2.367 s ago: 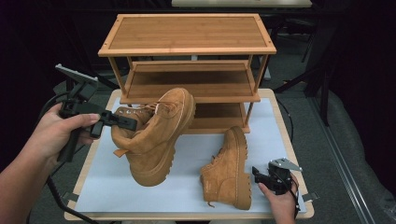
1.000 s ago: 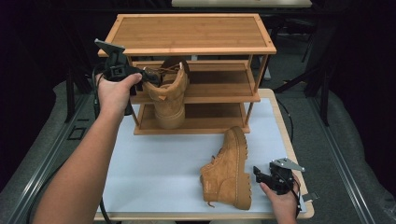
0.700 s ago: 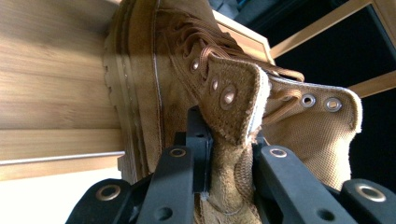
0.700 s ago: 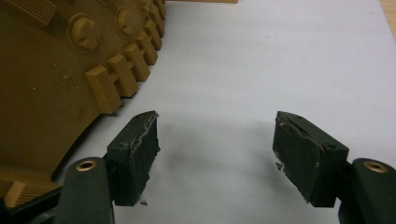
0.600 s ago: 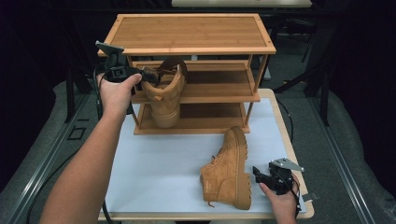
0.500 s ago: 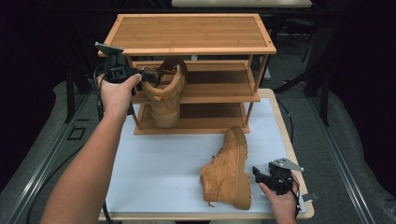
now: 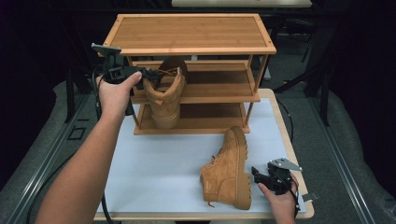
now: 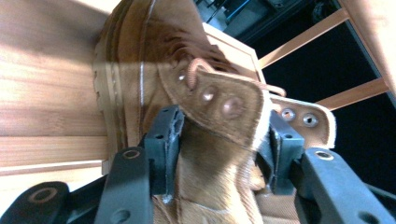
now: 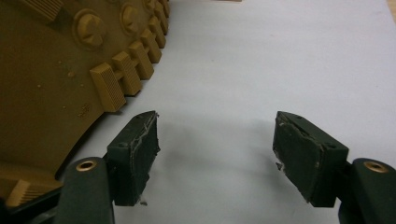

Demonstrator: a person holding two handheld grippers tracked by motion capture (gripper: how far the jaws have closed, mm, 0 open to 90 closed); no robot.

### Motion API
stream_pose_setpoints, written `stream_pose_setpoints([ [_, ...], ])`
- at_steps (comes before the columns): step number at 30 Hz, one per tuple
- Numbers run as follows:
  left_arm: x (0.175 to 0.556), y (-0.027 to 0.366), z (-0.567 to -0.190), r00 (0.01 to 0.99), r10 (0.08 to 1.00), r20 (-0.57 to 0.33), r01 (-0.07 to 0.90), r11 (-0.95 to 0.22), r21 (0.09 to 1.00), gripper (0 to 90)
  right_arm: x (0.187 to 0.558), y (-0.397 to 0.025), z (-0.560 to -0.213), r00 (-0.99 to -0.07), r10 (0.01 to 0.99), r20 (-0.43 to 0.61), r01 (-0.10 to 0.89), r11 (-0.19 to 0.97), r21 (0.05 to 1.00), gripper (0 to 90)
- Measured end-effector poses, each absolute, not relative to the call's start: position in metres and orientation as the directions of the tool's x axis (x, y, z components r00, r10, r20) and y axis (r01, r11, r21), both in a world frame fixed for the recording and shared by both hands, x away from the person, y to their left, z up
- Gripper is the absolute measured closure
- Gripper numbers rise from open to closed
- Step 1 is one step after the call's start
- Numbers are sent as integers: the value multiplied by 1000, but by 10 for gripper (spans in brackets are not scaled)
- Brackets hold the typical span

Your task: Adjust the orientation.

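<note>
Tan boot [image 7: 164,95] number one sits at the left end of the wooden shoe rack [image 7: 191,32], toe pointing into the middle shelf and heel hanging out over the front edge, as I see it from the high view. My left gripper [image 7: 148,73] has it by the collar: in the left gripper view both black jaws are clamped on the suede ankle flap [image 8: 219,121], one pad on each side, with the metal lace eyelets [image 8: 296,116] just above the far pad and a loop of lace [image 8: 194,74] beyond them. My left hand [image 7: 114,91] is raised beside the rack's left post, forearm stretched across the white tabletop [image 7: 159,163]. The second boot [image 7: 229,170] lies on its side on that tabletop, near the front right, sole facing right. My right gripper [image 7: 259,174] rests just beside that sole, low at the table's front right corner, held in my right hand [image 7: 279,198]. In the right gripper view its jaws stand apart with nothing between them but bare white surface, and the lugged sole [image 9: 60,79] fills the upper left, close to the left pad; I cannot tell whether it touches.
</note>
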State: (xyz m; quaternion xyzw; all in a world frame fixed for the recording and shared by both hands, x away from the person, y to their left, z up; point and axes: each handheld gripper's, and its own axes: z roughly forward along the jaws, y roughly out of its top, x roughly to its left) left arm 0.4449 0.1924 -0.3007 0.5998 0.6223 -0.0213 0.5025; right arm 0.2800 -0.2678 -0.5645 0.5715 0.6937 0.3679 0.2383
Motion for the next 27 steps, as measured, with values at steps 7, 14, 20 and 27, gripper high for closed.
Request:
stream_pose_setpoints([
  [7,431,198,-291,242,752,-612,767,238,596,504,280,-268,-564,-231,969,86,619,78,782,300],
  [14,406,221,-277,299,730,-614,762,206,615,502,279,-269,-562,-229,969,91,614,71,786,300],
  [20,376,246,-280,370,722,-584,748,141,648,523,276,-268,-555,-223,972,75,603,77,794,305],
  [27,349,276,-323,390,749,-536,742,90,665,605,274,-271,-542,-204,977,62,602,75,795,336],
])
